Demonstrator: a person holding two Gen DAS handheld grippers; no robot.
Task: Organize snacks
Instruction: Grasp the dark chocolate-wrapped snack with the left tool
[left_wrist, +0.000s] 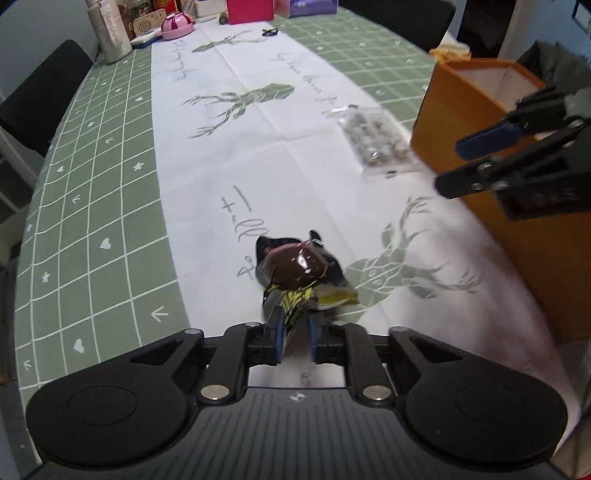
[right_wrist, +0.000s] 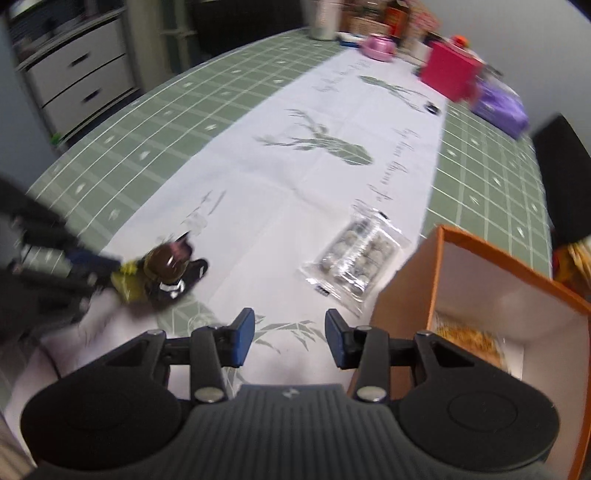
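Observation:
My left gripper is shut on the yellow-black end of a dark wrapped snack, held just over the tablecloth; the snack also shows in the right wrist view. A clear packet of round snacks lies flat on the white cloth beside the orange box; it shows in the right wrist view too. My right gripper is open and empty, hovering left of the orange box. The box holds a pale snack bag.
At the table's far end stand a pink box, a purple pack, a pink bowl and a silver bottle. Black chairs flank the table. A white drawer unit stands left.

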